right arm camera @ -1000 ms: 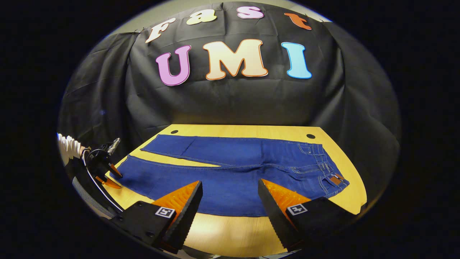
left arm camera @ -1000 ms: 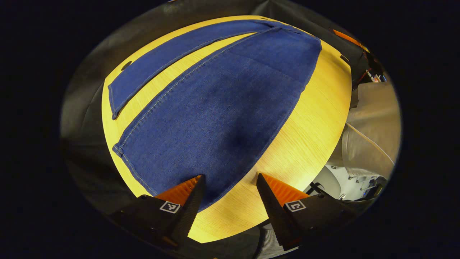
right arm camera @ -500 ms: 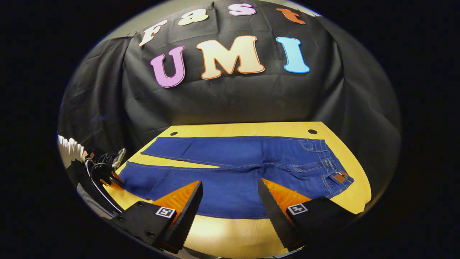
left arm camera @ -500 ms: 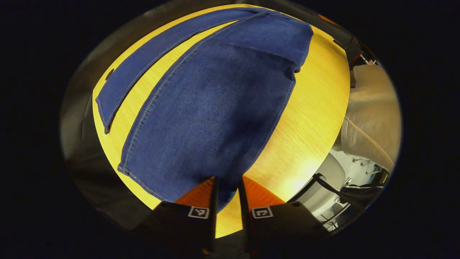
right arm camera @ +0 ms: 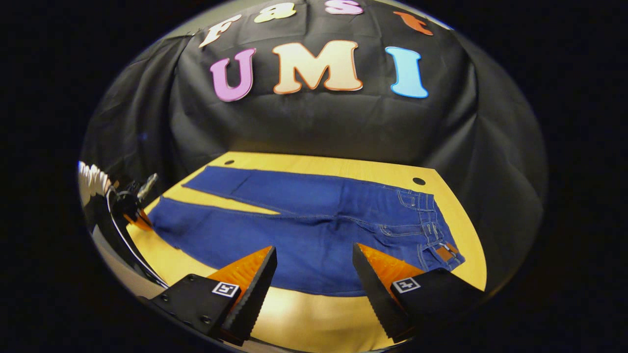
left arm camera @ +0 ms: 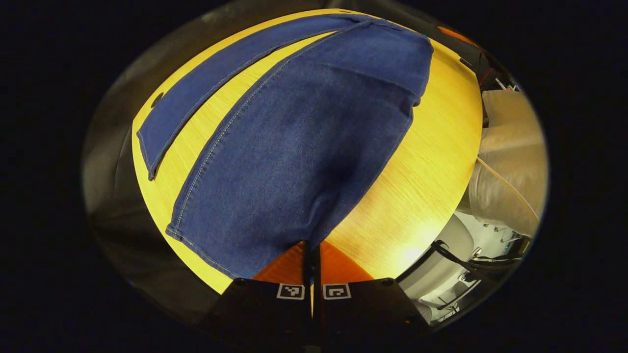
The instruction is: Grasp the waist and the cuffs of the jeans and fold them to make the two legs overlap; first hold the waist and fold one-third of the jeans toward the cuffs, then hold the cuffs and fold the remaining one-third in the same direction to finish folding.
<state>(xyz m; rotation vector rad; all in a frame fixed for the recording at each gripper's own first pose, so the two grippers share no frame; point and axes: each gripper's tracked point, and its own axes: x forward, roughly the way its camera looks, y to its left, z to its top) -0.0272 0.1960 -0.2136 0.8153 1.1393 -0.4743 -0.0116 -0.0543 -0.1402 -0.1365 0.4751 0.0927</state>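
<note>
Jeans (right arm camera: 314, 230): blue denim, laid flat on the wooden table (right arm camera: 304, 318), legs apart in a narrow V, waist (right arm camera: 436, 235) to the right in the right gripper view, cuffs to the left. Left gripper (left arm camera: 311, 255): fingers closed together, pinching the corner of the near leg's cuff (left arm camera: 294, 235), fabric puckered there; seen at the table's left end in the right gripper view (right arm camera: 140, 220). Right gripper (right arm camera: 314, 274): fingers spread wide, holding nothing, hovering above the table's near edge, just before the near leg. Far leg (left arm camera: 196, 93): lying flat, untouched.
</note>
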